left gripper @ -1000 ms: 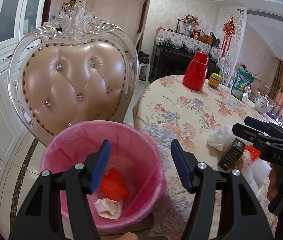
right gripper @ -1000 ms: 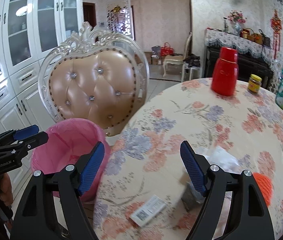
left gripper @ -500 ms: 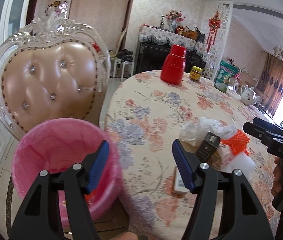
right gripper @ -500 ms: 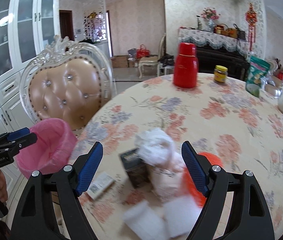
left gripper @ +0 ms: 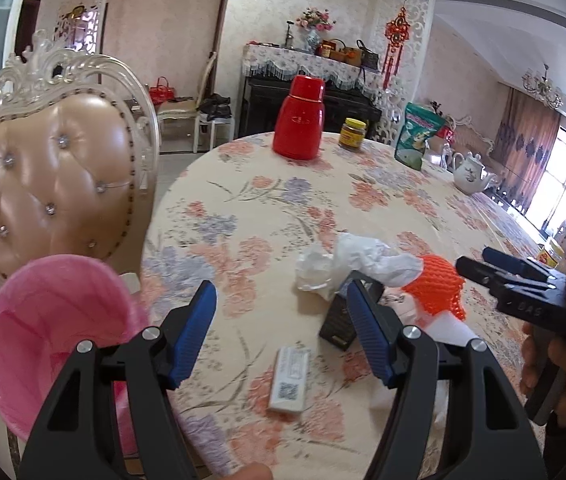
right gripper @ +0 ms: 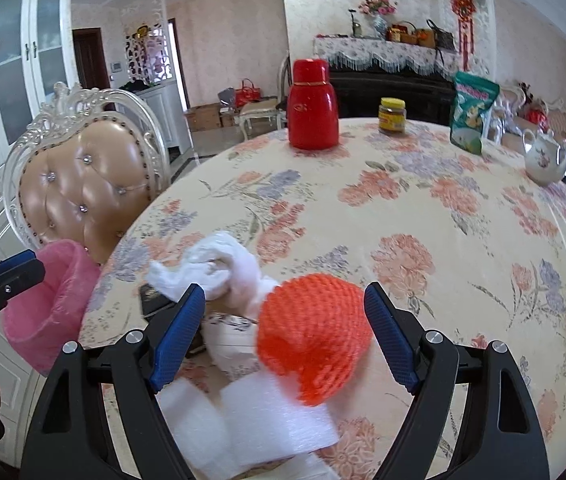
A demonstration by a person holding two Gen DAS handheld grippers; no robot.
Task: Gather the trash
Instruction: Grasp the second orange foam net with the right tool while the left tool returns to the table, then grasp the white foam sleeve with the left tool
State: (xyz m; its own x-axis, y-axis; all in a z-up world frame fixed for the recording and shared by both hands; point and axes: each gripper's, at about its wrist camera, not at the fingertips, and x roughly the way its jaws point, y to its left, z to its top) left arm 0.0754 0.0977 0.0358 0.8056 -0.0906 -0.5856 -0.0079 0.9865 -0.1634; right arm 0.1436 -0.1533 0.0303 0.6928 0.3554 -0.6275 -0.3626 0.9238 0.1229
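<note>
Lying crumpled: orange foam net (right gripper: 315,336) among white wrappers (right gripper: 219,268).

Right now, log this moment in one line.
left gripper: open, empty | right gripper: open, around orange net | pink bin: beside table

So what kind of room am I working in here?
Most likely a home dining or living room: a round table under a floral tablecloth with a white teapot and red thermos on it, an ornate tufted chair beside it, and a pink-lined trash bin at the table's edge.
</note>
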